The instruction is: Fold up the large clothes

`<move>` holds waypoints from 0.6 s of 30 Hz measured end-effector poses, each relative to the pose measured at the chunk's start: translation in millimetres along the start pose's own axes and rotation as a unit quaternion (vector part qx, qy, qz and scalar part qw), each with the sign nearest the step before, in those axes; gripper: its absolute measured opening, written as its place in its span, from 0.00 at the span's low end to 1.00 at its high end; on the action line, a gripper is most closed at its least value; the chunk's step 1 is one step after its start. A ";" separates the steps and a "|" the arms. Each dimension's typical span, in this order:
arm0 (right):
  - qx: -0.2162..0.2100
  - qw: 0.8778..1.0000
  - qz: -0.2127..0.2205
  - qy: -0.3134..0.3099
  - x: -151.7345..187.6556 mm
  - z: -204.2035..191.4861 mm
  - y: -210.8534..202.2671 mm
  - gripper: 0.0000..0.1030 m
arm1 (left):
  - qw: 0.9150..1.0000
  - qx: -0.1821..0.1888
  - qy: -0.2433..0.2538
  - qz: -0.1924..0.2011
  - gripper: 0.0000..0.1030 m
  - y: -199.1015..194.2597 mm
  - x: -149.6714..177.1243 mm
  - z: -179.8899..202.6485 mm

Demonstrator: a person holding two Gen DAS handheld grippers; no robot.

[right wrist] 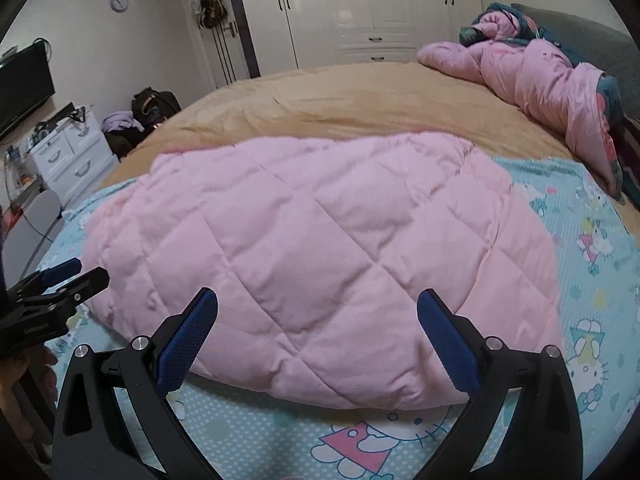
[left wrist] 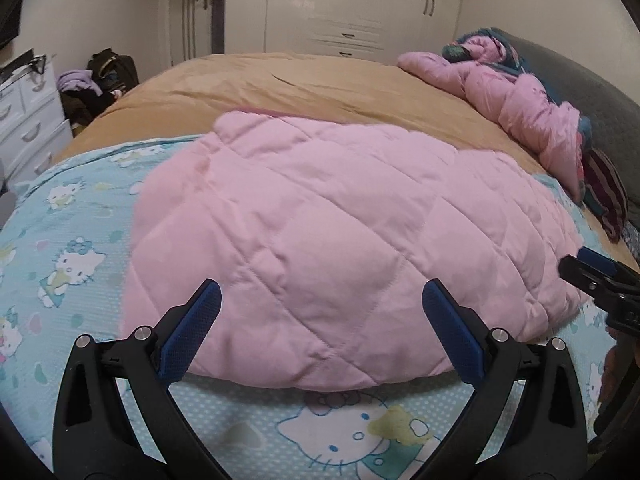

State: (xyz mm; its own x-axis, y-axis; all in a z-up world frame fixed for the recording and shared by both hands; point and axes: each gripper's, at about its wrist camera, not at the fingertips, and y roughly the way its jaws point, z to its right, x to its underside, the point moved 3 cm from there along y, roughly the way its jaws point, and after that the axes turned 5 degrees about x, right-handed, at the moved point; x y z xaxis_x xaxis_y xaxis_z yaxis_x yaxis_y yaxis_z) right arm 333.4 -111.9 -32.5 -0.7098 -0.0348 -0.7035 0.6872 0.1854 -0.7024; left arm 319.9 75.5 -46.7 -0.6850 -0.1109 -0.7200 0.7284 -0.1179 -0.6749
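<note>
Pink diamond-quilted garment [left wrist: 320, 216] on pale blue, seemingly cartoon-cat-printed sheet [left wrist: 72, 248].

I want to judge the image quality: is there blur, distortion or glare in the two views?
Left wrist view: strong fisheye bending, dark corners; the pink quilted garment is softly blurred at its far edge. Right wrist view: same bending, the garment's far edge also smeared; mild sheen on the white wardrobe. Light is even, shadows soft.

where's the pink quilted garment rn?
The pink quilted garment lies flat on the light-blue cartoon-print sheet, centre of both wrist views, just ahead of both open grippers; the tan bedspread lies beyond it.
</note>
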 end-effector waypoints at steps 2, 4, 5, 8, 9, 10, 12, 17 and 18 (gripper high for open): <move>-0.004 1.000 0.010 0.003 -3.4 0.8 -7.4 0.96 | 1.000 -0.002 -0.007 0.009 0.92 -5.2 -1.6 -6.6; -0.006 1.000 0.015 0.005 -6.1 1.5 -12.5 0.96 | 1.000 -0.009 -0.015 0.017 0.92 -10.9 -4.9 -15.5; -0.007 1.000 0.018 0.005 -7.3 2.6 -14.5 0.96 | 0.999 -0.013 -0.020 0.022 0.92 -13.7 -6.7 -21.0; -0.003 1.000 0.027 0.009 -10.9 9.6 -20.2 0.96 | 0.999 -0.021 -0.036 0.031 0.92 -18.6 -9.9 -35.0; -0.001 1.000 0.029 0.012 -11.2 13.9 -21.8 0.96 | 0.998 -0.025 -0.041 0.033 0.92 -20.0 -10.4 -39.9; 0.002 0.999 0.031 0.017 -11.0 18.5 -23.0 0.96 | 0.998 -0.031 -0.047 0.036 0.92 -21.9 -10.9 -45.8; 0.008 0.999 0.035 0.032 -10.4 30.3 -23.5 0.96 | 0.997 -0.036 -0.053 0.040 0.92 -24.6 -11.6 -54.9; 0.015 0.997 0.037 0.067 -9.7 56.3 -20.4 0.96 | 0.995 -0.060 -0.063 0.040 0.92 -26.0 -10.8 -75.9; 0.021 0.996 0.036 0.074 -9.2 62.9 -19.7 0.96 | 0.995 -0.062 -0.067 0.041 0.92 -26.1 -10.9 -80.3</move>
State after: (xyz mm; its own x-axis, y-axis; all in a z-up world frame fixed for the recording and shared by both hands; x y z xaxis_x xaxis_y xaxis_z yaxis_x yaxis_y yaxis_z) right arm 336.1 -177.0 -19.0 -0.6713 0.1222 -0.7310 0.7408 0.1409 -0.6568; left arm 309.1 159.1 -34.1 -0.6130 -0.2457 -0.7509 0.7715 0.0189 -0.6360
